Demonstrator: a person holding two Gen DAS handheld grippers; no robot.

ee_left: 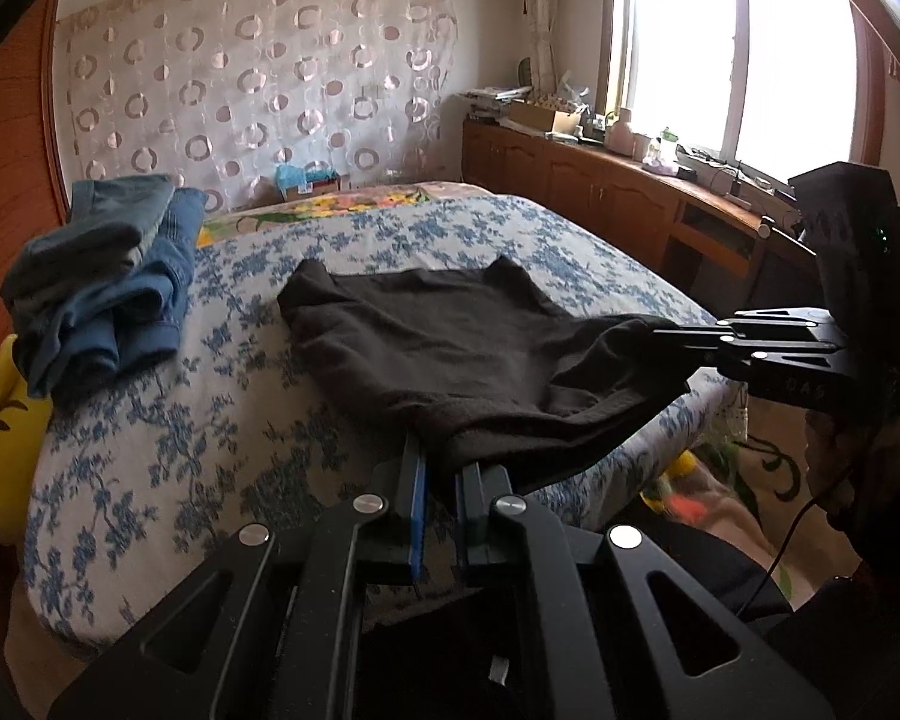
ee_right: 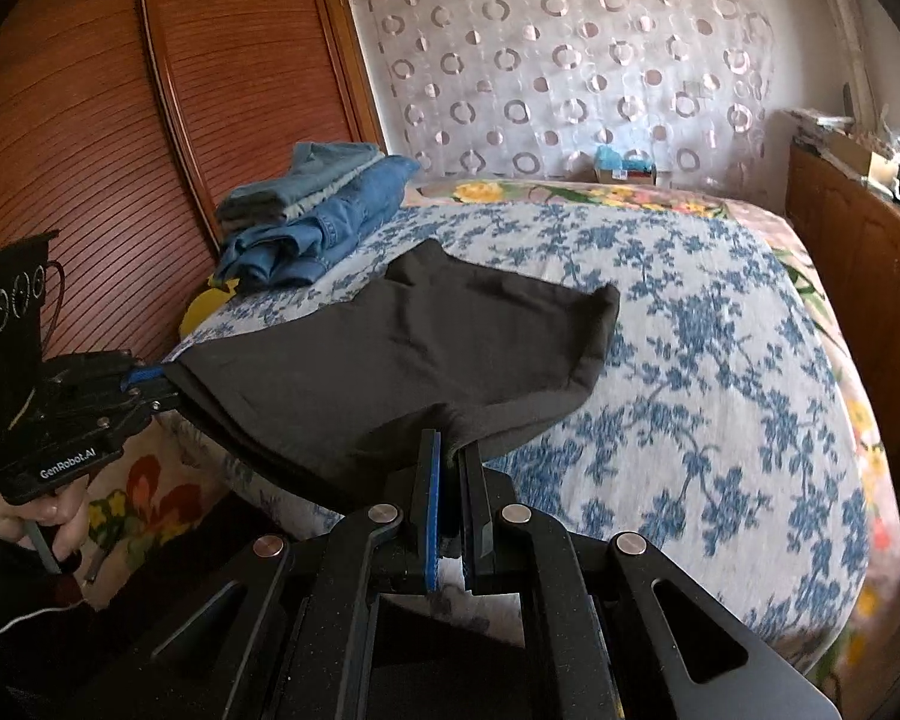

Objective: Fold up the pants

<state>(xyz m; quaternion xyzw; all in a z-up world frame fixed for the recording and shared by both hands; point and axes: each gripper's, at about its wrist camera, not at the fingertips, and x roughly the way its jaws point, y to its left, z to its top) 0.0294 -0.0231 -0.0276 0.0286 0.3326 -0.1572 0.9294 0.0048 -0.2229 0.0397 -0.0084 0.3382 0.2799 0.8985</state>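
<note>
On the blue-flowered bed (ee_left: 168,450), dark pants (ee_left: 444,348) lie spread, their near edge lifted off the mattress. Left gripper (ee_left: 441,468) reaches level from the bed's foot, fingers clamped on the hem; right gripper (ee_right: 453,456) does likewise at the other corner. Folded jeans (ee_right: 312,210) sit beside the pants, toward the wardrobe.

The bed (ee_left: 168,420) wears a white spread with blue flowers. On it lie dark pants (ee_left: 450,354) — near edge lifted — and, far left, a stack of folded jeans (ee_left: 108,282).
</note>
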